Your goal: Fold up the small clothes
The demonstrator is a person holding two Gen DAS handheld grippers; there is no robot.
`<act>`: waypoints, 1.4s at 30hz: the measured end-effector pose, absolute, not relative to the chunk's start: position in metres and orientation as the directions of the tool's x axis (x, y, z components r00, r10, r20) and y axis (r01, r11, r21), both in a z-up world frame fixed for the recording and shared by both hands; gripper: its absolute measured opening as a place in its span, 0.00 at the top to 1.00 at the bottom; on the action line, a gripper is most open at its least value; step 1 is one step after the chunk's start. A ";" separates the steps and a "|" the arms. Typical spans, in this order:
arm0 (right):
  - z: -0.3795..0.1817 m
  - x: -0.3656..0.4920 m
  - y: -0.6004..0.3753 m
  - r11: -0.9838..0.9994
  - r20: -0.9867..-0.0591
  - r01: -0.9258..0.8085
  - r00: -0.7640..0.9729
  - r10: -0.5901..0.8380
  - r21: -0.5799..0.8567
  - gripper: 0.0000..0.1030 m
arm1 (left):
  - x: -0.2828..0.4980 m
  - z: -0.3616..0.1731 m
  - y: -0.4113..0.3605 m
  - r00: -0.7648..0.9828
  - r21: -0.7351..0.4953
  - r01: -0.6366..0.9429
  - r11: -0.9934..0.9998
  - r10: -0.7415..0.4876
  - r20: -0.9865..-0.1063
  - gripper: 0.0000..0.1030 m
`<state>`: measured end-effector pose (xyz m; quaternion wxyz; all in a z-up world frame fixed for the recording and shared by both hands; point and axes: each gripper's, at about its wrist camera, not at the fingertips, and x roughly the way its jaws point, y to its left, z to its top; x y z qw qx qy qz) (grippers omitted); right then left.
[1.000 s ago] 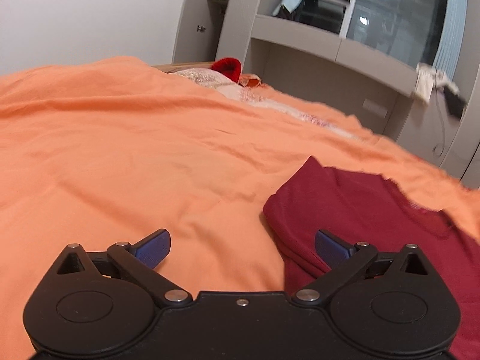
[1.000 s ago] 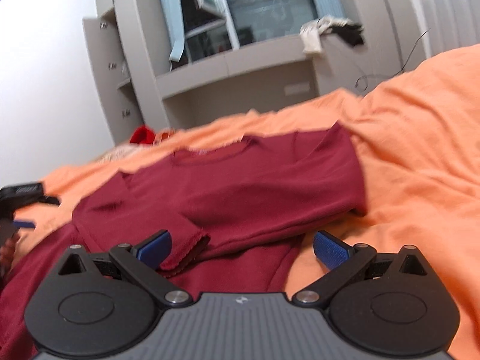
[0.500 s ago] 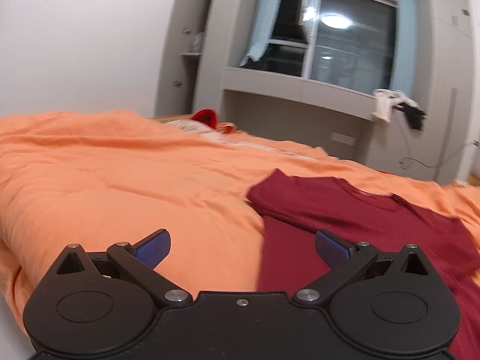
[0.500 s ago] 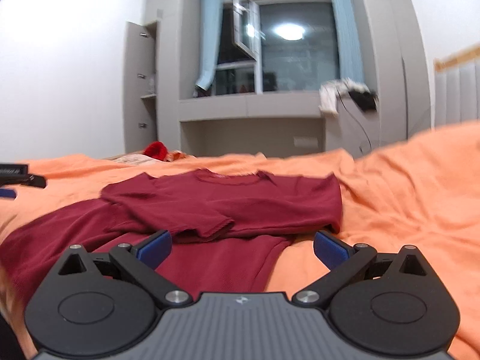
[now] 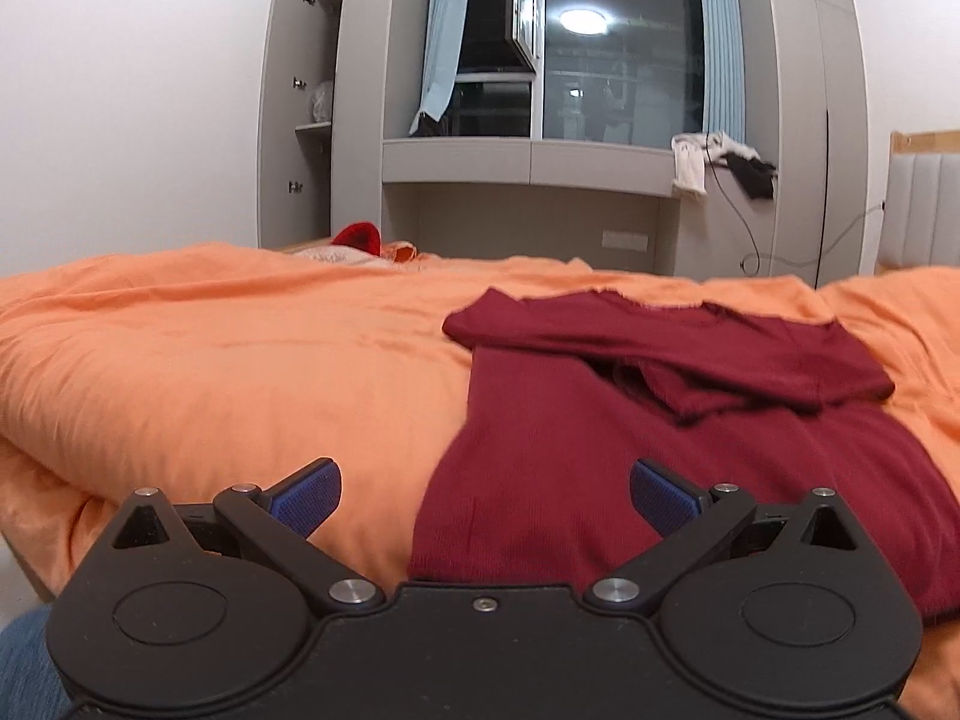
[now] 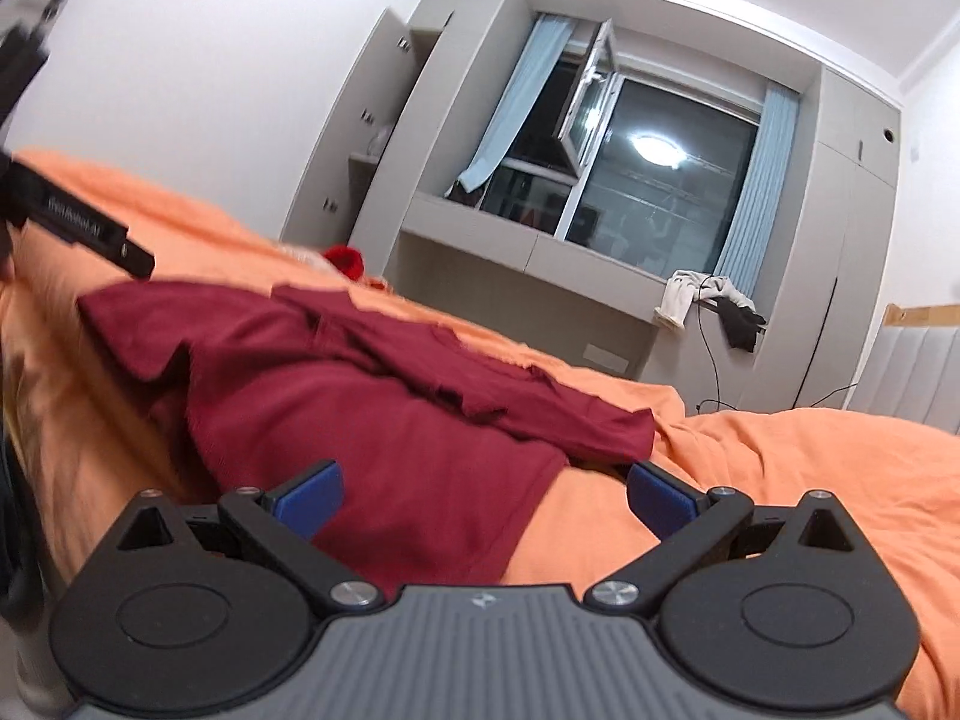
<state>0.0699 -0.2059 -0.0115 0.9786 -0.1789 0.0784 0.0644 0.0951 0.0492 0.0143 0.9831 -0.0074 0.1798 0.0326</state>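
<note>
The dark red garment [image 5: 690,438] lies flat on the bed's orange duvet [image 5: 240,372], its sleeves folded across the chest and its hem toward the near edge. The left gripper [image 5: 483,495] hangs over that hem edge, jaws spread wide and holding nothing. The right gripper [image 6: 483,495] is equally wide open and empty, above the garment's right edge.

Warm indoor light, ceiling lamp [image 5: 579,20] glare in window, fisheye-bent edges, right view blurred

grey cabinets [image 5: 600,168], dark window [image 5: 618,54]
</note>
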 end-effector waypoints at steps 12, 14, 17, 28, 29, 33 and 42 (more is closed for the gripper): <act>-0.049 0.077 -0.173 0.806 -0.250 -0.230 0.962 0.106 -0.545 0.00 | 0.088 0.010 0.057 0.926 -0.028 -0.069 0.997 0.054 -0.374 0.01; -0.057 0.083 -0.167 0.781 -0.273 -0.234 0.958 0.085 -0.579 0.00 | 0.089 0.009 0.056 0.925 -0.022 -0.066 0.998 0.053 -0.376 0.01; -0.074 0.094 -0.158 0.728 -0.319 -0.240 0.947 0.031 -0.642 0.00 | 0.091 0.008 0.053 0.925 -0.009 -0.057 0.998 0.049 -0.377 0.01; -0.102 0.121 -0.142 0.599 -0.193 -0.095 0.976 -0.101 -0.795 0.00 | 0.093 0.006 0.052 0.922 0.004 -0.051 0.999 0.049 -0.383 0.01; -0.106 0.123 -0.141 0.582 -0.189 -0.091 0.976 -0.109 -0.808 0.00 | 0.093 0.006 0.052 0.922 0.003 -0.053 0.999 0.050 -0.383 0.01; -0.119 0.120 -0.134 0.497 -0.154 -0.092 0.984 -0.086 -0.863 0.09 | 0.093 0.007 0.054 0.922 -0.010 -0.065 0.998 0.056 -0.382 0.01; -0.101 0.115 -0.134 0.580 -0.165 -0.131 0.986 -0.006 -0.804 0.87 | 0.087 0.007 0.054 0.932 -0.023 -0.046 0.999 0.035 -0.361 0.01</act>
